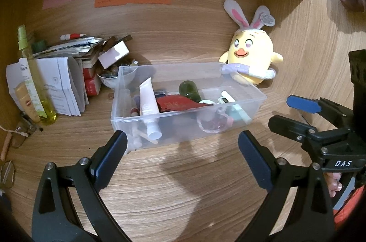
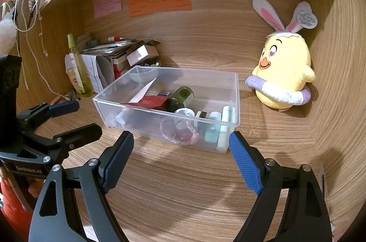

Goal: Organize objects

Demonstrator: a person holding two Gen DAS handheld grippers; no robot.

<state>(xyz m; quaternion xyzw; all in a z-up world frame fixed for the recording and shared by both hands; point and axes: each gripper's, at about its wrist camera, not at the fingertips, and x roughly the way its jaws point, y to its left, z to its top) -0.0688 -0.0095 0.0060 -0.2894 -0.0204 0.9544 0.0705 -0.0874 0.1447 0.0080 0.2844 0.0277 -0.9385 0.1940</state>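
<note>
Clear glossy plastic bin [image 2: 231, 91], matt wood-grain shelf [image 2: 183, 184], plush chick [image 2: 286, 73], seemingly paper notes [image 2: 160, 2]

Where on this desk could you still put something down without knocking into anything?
Bare wood lies in front of the clear plastic bin, between it and both open grippers. Another free strip runs between the bin and the yellow chick plush. Behind the bin, the back wall is clear. The left corner is crowded: a paper stack, a spray bottle, and boxes.

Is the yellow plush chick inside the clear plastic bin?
No, the plush chick sits on the shelf to the right of the bin, outside it.
</note>
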